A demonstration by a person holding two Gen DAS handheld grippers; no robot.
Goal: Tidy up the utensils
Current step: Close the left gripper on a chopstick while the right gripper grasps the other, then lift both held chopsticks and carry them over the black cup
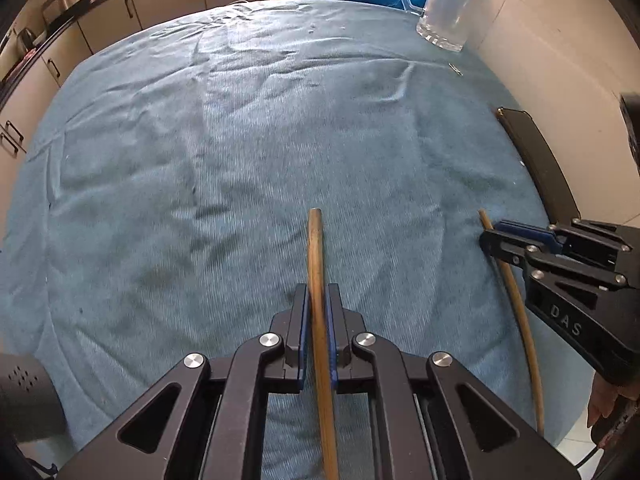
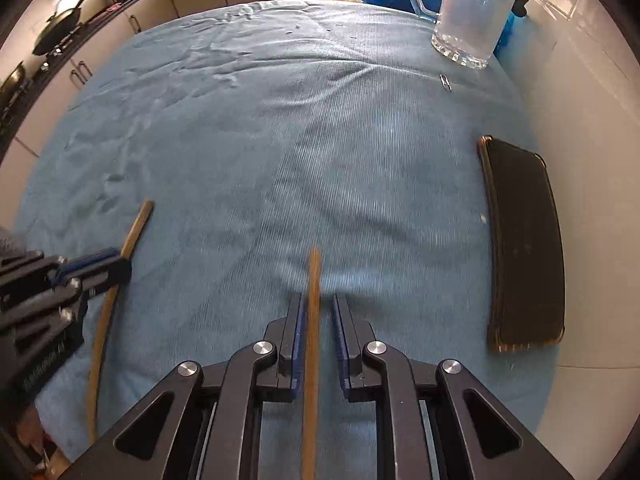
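Chopsticks: left claw [image 1: 318, 296] clenched on one [image 1: 316, 264]; right claw [image 2: 318, 308] slack around other [image 2: 313, 320]; glass mug [image 2: 472, 12] contents unclear.

At the right edge of your left wrist view, the raised letters "DAS" stand on the black body of your right gripper [image 1: 490, 242]. At the lower left of your right wrist view, a line of lettering runs along the body of your left gripper [image 2: 120, 268], too blurred to read. No other text is legible.

L tongs [image 1: 318, 312] clamped, R tongs [image 2: 320, 322] slightly parted, both angled down
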